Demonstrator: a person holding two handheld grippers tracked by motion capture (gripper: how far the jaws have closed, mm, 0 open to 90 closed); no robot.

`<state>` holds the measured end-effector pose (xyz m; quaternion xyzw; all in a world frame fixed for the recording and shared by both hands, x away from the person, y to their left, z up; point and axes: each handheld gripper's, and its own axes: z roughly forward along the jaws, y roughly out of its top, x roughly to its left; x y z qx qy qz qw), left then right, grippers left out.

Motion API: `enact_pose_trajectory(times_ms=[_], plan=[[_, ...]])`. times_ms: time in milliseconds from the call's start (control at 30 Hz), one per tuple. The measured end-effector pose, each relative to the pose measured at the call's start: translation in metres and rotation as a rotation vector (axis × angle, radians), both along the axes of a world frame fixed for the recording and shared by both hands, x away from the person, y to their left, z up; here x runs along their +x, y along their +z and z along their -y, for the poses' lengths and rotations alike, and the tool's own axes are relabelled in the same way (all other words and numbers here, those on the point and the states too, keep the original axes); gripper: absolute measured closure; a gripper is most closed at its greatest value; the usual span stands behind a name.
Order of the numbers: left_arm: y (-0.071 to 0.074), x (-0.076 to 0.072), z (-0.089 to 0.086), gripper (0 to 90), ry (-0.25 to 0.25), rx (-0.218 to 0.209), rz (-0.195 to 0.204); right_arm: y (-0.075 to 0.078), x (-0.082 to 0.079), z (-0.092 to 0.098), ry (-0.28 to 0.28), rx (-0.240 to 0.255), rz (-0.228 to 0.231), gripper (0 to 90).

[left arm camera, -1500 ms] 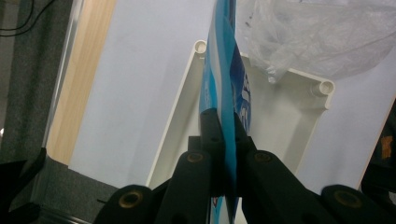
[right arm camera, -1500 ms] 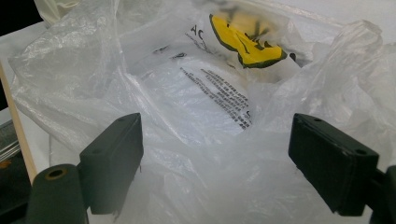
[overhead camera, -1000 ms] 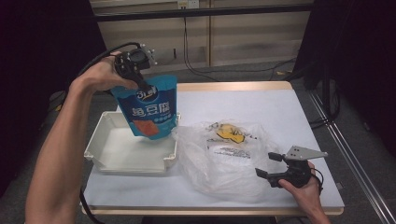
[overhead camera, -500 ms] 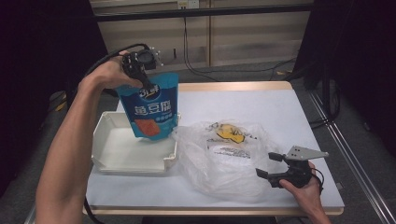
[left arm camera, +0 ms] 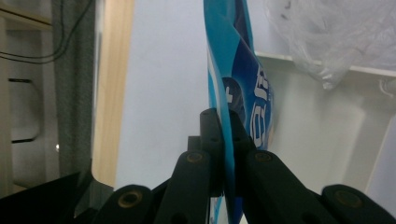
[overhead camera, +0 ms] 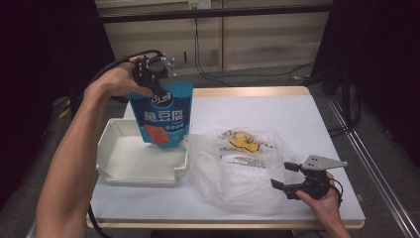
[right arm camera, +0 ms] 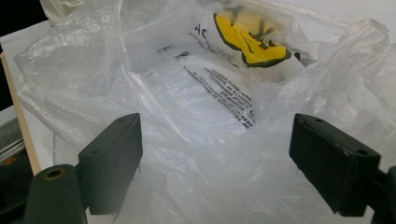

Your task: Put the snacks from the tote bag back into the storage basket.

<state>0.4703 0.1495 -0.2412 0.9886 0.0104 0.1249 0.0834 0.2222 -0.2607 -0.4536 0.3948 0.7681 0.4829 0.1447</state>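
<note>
The blue pouch [overhead camera: 164, 115] above the white tray [overhead camera: 124, 161] bears large white Chinese characters, unclear. Beside the tray, the plastic bag [overhead camera: 237, 168] carries a yellow emblem and illegibly small black print.

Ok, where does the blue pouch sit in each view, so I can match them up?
High view: blue pouch hangs upper left from the left tool, its lower end over the white tray.
Left gripper view: pouch edge-on, centre, pinched between the jaws.
Right gripper view: the pouch is not in it.
Shared landmark: the clear plastic bag, at top right in the left gripper view and ahead of the jaws in the right one.
</note>
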Motion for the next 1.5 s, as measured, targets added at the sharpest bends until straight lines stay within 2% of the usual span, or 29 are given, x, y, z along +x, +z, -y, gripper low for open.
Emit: enact_pose_trajectory(times_ms=[33,67,100,133,200,233,267,300,367,433,567,600,667,700,733,767,833,867,900,967,1033,1100,1133,1167,1200,1267,1367,1433,1500], plan=[[-0.003,0.000,-0.001,90.0,0.022,-0.009,0.003,0.000,0.000,0.000,0.000,0.001,-0.001,17.2],[-0.003,0.001,-0.004,90.0,0.039,-0.041,-0.001,0.000,0.000,0.000,-0.001,0.000,-0.001,17.2],[-0.002,0.003,-0.006,90.0,0.028,-0.048,-0.016,0.000,0.000,0.001,0.001,0.000,-0.002,17.2],[-0.003,0.004,-0.009,90.0,0.036,-0.057,-0.014,0.000,0.000,0.001,0.001,0.000,-0.002,17.2],[-0.004,0.006,-0.012,89.3,0.040,-0.041,0.000,0.000,0.001,0.000,0.004,0.002,-0.001,17.2],[-0.005,0.006,-0.014,89.0,0.044,-0.041,0.012,-0.001,0.001,0.000,0.003,0.003,-0.001,17.2],[-0.006,0.006,-0.015,88.3,0.060,-0.062,0.020,-0.001,0.001,0.000,0.002,0.004,-0.003,17.2],[-0.005,0.007,-0.016,87.0,0.064,-0.057,0.029,-0.001,0.001,0.001,0.003,0.001,-0.004,17.2],[-0.004,0.009,-0.018,82.5,0.072,-0.074,0.018,-0.001,0.002,0.001,0.005,0.002,-0.002,17.2],[-0.006,0.008,-0.019,79.4,0.109,-0.100,0.000,-0.001,0.002,0.001,0.005,0.003,-0.002,17.2],[-0.007,0.007,-0.020,77.2,0.138,-0.119,-0.007,-0.001,0.002,0.001,0.004,0.003,-0.002,17.2],[-0.005,0.008,-0.021,75.7,0.132,-0.107,-0.003,-0.001,0.002,0.001,0.004,0.004,-0.004,17.2],[-0.007,0.008,-0.022,74.9,0.154,-0.133,-0.016,-0.001,0.002,0.001,0.004,0.006,-0.005,17.2],[-0.009,0.009,-0.022,73.6,0.171,-0.137,-0.023,-0.001,0.002,0.001,0.004,0.006,-0.004,17.2],[-0.008,0.011,-0.023,71.0,0.167,-0.123,-0.021,-0.001,0.002,0.001,0.004,0.008,-0.003,17.2],[-0.009,0.012,-0.023,69.4,0.178,-0.136,-0.027,-0.002,0.003,0.001,0.005,0.008,-0.002,17.2],[-0.008,0.014,-0.023,63.0,0.188,-0.122,-0.033,-0.002,0.003,0.002,0.006,0.010,-0.002,17.2],[-0.008,0.014,-0.022,61.7,0.199,-0.147,-0.030,-0.002,0.003,0.002,0.005,0.010,-0.002,17.2],[-0.010,0.012,-0.021,60.0,0.234,-0.189,-0.033,-0.002,0.003,0.002,0.005,0.013,-0.005,17.1],[-0.008,0.014,-0.020,58.9,0.228,-0.214,-0.038,-0.003,0.004,0.002,0.002,0.015,-0.006,17.1],[-0.006,0.014,-0.018,61.9,0.208,-0.229,-0.044,-0.004,0.005,0.003,0.000,0.018,-0.013,17.1],[-0.007,0.013,-0.015,69.5,0.196,-0.215,-0.058,-0.004,0.006,0.004,0.002,0.019,-0.014,17.1],[-0.008,0.013,-0.013,72.7,0.183,-0.211,-0.052,-0.004,0.006,0.004,0.001,0.020,-0.013,17.1],[-0.006,0.014,-0.013,77.3,0.140,-0.176,-0.039,-0.004,0.007,0.004,0.000,0.021,-0.015,17.1],[-0.007,0.014,-0.012,82.9,0.129,-0.191,-0.050,-0.005,0.008,0.004,0.002,0.019,-0.015,17.1],[-0.006,0.013,-0.011,87.1,0.103,-0.188,-0.056,-0.006,0.009,0.004,0.006,0.019,-0.019,17.0],[-0.006,0.009,-0.008,88.5,0.079,-0.186,-0.039,-0.005,0.009,0.003,0.008,0.018,-0.015,17.0],[-0.006,0.007,-0.007,88.5,0.069,-0.185,-0.045,-0.005,0.009,0.003,0.007,0.019,-0.015,17.0],[-0.005,0.007,-0.009,88.4,0.031,-0.180,-0.025,-0.005,0.009,0.003,0.007,0.017,-0.016,17.0]])
